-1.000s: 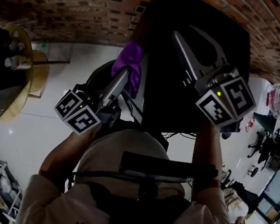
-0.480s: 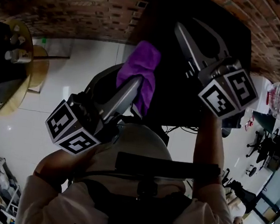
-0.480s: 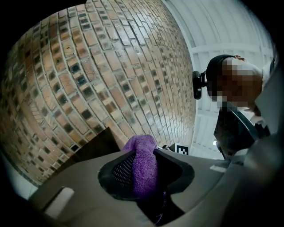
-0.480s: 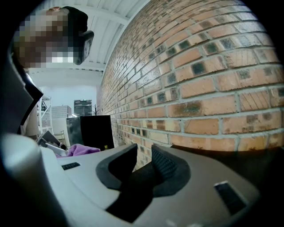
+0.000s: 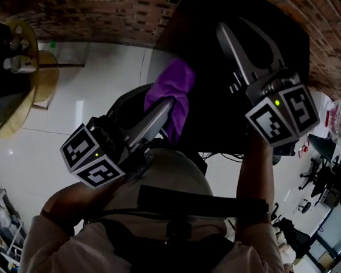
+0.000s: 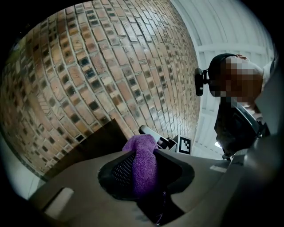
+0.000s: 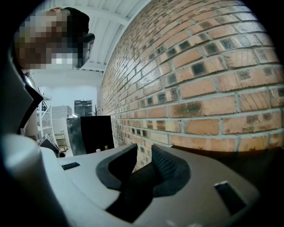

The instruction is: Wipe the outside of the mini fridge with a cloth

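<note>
The left gripper [image 5: 165, 106] is closed on the purple cloth [image 5: 172, 93]. In the left gripper view the cloth fills the gap between the two dark pads. It bulges out past the jaw tips in a rounded fold and hangs down behind them. The jaws stand a little apart, only as far as the bunched fabric holds them.

In the head view the gripper reaches up and to the right, with the cloth at the left edge of the mini fridge [image 5: 226, 78]. The fridge is the black box standing against the brick wall [image 5: 81, 6]. The fold of cloth overlaps the fridge's left side, just below its upper left corner. The views do not show whether the cloth is pressed against the surface.

The right gripper [image 5: 235, 25] has its jaws partly open with a narrow gap between them. The right gripper view shows nothing in that gap, only the wall beyond. In the head view its two fingers lie over the dark face of the fridge, towards the upper right corner and well apart from the cloth. Whether they touch the fridge cannot be told.

The pale floor [image 5: 104, 76] spreads out to the left of the fridge.
</note>
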A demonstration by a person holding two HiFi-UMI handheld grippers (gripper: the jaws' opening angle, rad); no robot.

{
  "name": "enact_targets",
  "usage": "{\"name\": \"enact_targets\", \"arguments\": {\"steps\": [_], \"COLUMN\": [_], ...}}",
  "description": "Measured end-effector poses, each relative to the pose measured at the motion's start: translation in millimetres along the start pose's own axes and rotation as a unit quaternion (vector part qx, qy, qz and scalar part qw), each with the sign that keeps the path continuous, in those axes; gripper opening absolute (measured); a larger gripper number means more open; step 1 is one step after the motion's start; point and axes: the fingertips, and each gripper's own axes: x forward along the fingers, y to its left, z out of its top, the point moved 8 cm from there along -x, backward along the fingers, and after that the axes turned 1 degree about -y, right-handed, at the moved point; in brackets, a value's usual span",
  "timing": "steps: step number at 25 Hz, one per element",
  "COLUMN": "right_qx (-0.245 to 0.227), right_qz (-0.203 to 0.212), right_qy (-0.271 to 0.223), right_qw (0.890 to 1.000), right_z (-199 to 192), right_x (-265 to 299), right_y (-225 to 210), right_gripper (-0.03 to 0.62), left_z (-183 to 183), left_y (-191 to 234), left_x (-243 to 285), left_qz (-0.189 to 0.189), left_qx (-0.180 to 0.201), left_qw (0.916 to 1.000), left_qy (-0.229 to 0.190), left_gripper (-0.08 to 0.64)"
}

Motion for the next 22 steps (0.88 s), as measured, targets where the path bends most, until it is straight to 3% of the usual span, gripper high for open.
{"name": "enact_targets", "arguments": {"steps": [22], "right_qx": [0.003], "right_qz": [-0.005], "right_qy": [0.007], "right_qw": [1.0], "right_z": [0], "right_x": [0], "right_y": [0], "right_gripper": [0.094], "left_z": [-46], "left_y": [63], "left_x": [-13], "left_qz": [0.037], "left_qx": [-0.016], "left_qw": [0.9991], "left_qy": [0.015], "left_gripper": [0.106]}}
